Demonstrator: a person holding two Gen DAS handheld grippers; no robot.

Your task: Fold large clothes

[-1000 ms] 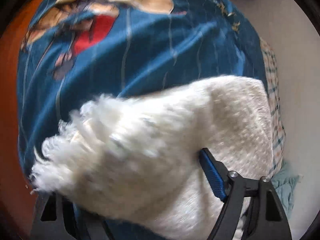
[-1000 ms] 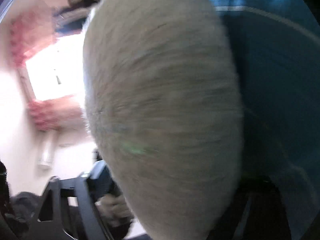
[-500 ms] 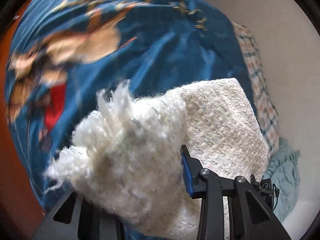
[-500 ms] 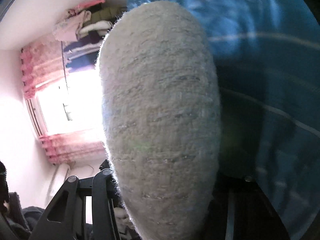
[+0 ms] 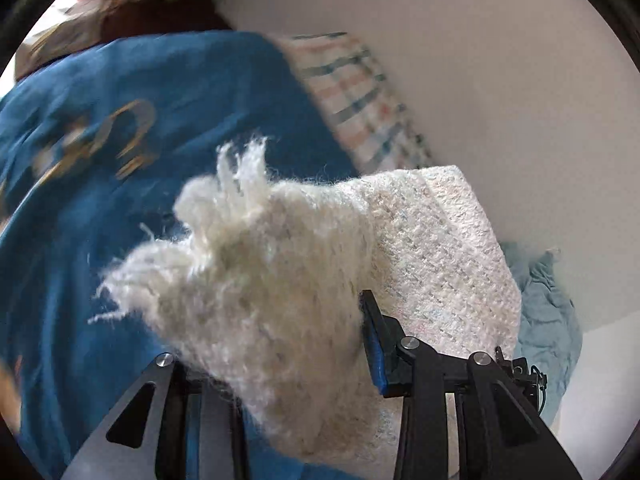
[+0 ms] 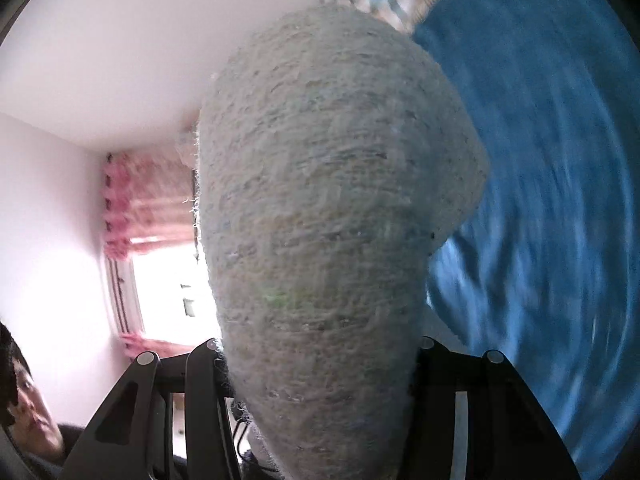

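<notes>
A cream woolly knit garment [image 5: 420, 248] with a fringed edge [image 5: 224, 216] bulges out between the jaws of my left gripper [image 5: 280, 364], which is shut on it above a blue patterned bedspread [image 5: 120, 168]. The blue pad of the right finger [image 5: 374, 344] shows; the left pad is hidden by wool. In the right wrist view the same garment [image 6: 328, 208] fills the middle of the frame and hides the fingertips of my right gripper [image 6: 320, 376], which is shut on it.
A checked cloth [image 5: 360, 96] lies along the bed's far edge by a white wall [image 5: 500, 80]. A crumpled light-blue cloth [image 5: 548, 320] sits at the right. A window with pink curtains [image 6: 148, 216] and a person's face [image 6: 28, 412] show at left.
Both grippers have swung with the garment: the left view now takes in more wall and the checked cloth, the right view has turned from the window toward the wall and bedspread. Grips unchanged.
</notes>
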